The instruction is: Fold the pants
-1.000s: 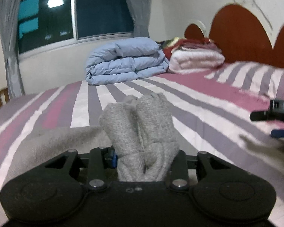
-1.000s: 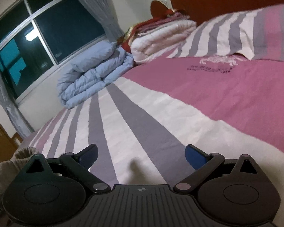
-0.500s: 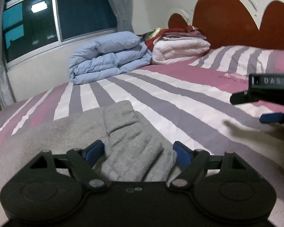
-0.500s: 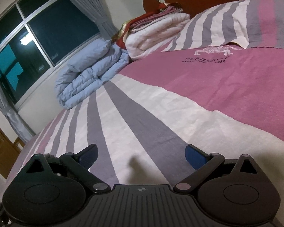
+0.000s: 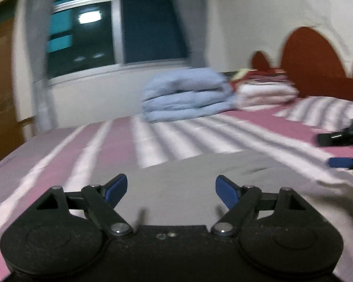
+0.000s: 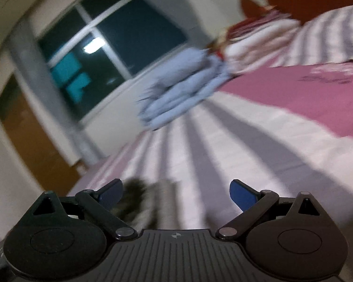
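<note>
The grey pants [image 5: 200, 181] lie spread on the striped bed, right in front of my left gripper [image 5: 170, 191], which is open and empty just above them. My right gripper [image 6: 176, 193] is open and empty; it also shows at the right edge of the left wrist view [image 5: 341, 150], beyond the pants' right side. In the blurred right wrist view a bit of grey cloth [image 6: 153, 202] shows low between its fingers. Both views are motion-blurred.
The bed has a pink, grey and white striped sheet [image 5: 181, 136]. A folded blue duvet [image 5: 186, 96] and stacked white and red bedding [image 5: 266, 91] sit at the far side by the window. A red headboard [image 5: 317, 63] and striped pillow [image 5: 327, 112] are at right.
My left gripper opened and let go of the bunched grey cloth, which now lies flat. Both grippers have swung; the right view has tilted and turned left.
</note>
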Demonstrator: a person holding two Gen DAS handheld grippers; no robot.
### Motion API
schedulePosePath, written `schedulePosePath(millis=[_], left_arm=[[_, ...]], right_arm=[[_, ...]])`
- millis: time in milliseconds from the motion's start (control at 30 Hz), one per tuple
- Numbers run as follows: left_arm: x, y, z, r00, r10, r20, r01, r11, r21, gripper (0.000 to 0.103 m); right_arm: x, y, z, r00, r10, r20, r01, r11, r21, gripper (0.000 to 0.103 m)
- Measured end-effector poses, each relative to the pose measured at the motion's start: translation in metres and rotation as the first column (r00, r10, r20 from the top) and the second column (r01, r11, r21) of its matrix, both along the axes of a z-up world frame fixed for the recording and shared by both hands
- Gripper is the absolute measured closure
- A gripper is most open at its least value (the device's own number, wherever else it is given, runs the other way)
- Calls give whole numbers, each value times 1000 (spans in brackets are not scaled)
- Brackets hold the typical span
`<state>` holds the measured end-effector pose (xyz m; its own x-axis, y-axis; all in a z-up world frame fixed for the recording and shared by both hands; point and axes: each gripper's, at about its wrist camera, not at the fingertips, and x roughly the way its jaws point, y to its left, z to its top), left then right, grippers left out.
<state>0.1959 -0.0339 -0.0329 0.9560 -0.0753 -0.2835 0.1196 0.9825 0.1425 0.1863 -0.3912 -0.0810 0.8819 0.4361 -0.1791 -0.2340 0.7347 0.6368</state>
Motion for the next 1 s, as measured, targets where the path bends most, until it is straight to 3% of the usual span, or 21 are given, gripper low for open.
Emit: schedulePosePath(millis=[33,167,300,333,533,700,767,800,933,1000], left_arm=[[-1,18,-2,999,37,-11,-37,999,-4,28],[-11,68,-13,994,112,-9,-112,993,-24,27],[-20,100,-31,985,171,-28,-173,984,-48,27],[-21,105,-34,982,181,-45,-184,981,-66,27],[-26,128,-34,977,202,-70,-210,965,-155,27],[-13,141,-47,956,242,-169,-270,947,-174,27],[-11,150,-51,947,251,-201,-292,932,-214,27],[-10,155,-52,943,255,-214,-304,922,-240,27],[-14,169,-57,936,261,-235,-325,898,-295,27],[-15,171,-58,935,264,-238,-328,898,-293,27]], right_arm=[[-2,7,2,999,38,14,-38,999,8,13],[-9,37,10,990,136,43,-135,991,-24,14],[-9,63,6,972,236,-2,-236,972,-14,42],[-9,69,5,971,240,-15,-240,970,-26,42],[1,83,-4,971,214,-105,-215,977,-2,42],[23,91,-8,966,215,-147,-214,977,22,42],[37,97,-9,966,196,-170,-198,980,2,85],[40,99,-9,966,194,-169,-199,980,-12,83],[24,83,18,990,144,-10,-144,989,-20,84],[30,77,11,993,111,-43,-112,993,-37,84]])
